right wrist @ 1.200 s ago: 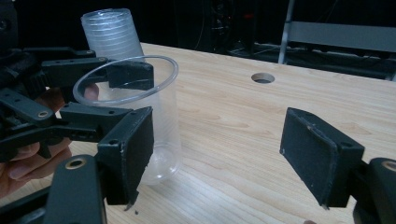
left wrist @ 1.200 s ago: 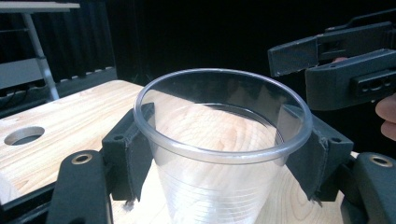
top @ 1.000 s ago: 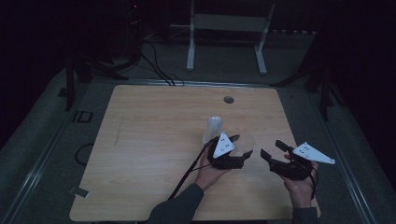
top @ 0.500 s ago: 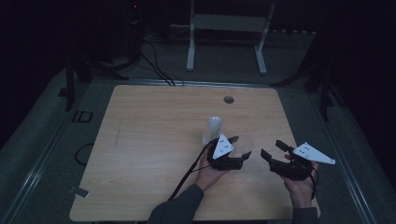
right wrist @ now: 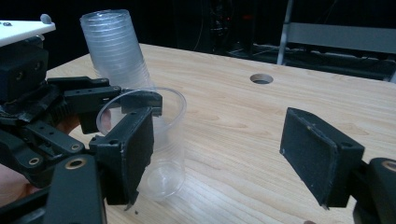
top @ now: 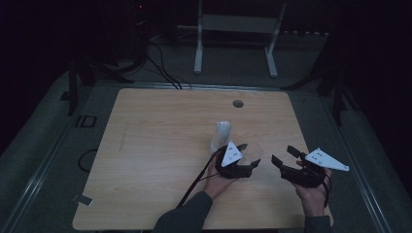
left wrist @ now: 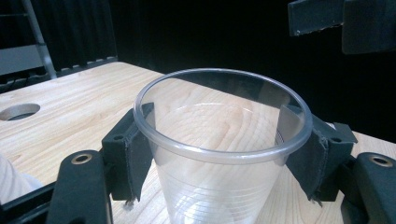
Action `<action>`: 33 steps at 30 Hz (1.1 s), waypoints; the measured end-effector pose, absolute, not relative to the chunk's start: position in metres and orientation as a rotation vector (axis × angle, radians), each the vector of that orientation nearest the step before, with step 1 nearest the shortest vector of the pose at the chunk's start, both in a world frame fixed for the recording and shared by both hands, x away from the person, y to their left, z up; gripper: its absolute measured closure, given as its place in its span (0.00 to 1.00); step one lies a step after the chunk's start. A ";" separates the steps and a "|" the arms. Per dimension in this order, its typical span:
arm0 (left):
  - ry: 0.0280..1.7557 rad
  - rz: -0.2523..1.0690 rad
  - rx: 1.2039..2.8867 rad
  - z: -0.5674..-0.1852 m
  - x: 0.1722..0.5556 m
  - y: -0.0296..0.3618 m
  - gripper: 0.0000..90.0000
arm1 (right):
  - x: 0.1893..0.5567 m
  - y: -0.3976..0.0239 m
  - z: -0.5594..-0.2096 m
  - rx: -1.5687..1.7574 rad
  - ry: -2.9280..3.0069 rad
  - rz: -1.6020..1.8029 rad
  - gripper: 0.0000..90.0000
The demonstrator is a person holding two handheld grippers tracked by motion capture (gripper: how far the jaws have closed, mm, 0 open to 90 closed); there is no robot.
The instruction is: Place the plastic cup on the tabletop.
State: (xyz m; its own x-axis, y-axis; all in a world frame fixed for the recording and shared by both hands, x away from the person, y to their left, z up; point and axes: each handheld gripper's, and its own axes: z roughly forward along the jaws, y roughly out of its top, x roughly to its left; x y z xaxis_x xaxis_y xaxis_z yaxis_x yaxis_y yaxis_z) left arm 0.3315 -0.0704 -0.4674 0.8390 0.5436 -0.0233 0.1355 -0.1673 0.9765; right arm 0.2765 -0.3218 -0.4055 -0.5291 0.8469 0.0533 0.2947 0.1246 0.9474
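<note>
A clear plastic cup (left wrist: pixel 219 186) stands upright on the wooden table (top: pixel 155 145). My left gripper (top: pixel 248 156) is shut on it, one black pad (left wrist: pixel 133 154) pressing each side just under the rim. The same cup (right wrist: pixel 163 154) appears in the right gripper view, left of centre. Just behind it stands an upside-down stack of clear cups (top: pixel 222 133), also at the upper left (right wrist: pixel 114 51) of the right gripper view. My right gripper (top: pixel 283 154) is open to the right of the cup, jaws wide apart with nothing between them (right wrist: pixel 224 158).
A round hole (top: pixel 237 103) sits near the table's far edge. Beyond the table, a white metal frame (top: pixel 233 24) stands on the floor. A black cable (top: pixel 194 184) trails from the left gripper toward the front edge. Bare wood spreads across the table's left half.
</note>
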 end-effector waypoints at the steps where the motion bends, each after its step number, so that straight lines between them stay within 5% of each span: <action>1: 0.527 0.390 1.727 -0.468 0.332 -0.070 0.33 | 0.276 -0.322 -0.405 1.099 1.897 1.410 0.29; 33: 0.536 0.416 1.759 -0.482 0.333 -0.071 0.32 | 0.276 -0.323 -0.405 1.101 1.891 1.412 0.29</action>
State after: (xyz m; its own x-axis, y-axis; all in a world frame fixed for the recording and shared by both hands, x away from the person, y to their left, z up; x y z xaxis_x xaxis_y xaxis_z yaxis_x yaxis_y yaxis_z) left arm 0.3334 -0.0715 -0.4821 0.8304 0.5572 -0.0013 0.1381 -0.2036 0.9693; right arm 0.2761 -0.3233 -0.4053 -0.5269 0.8482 0.0544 0.2928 0.1210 0.9485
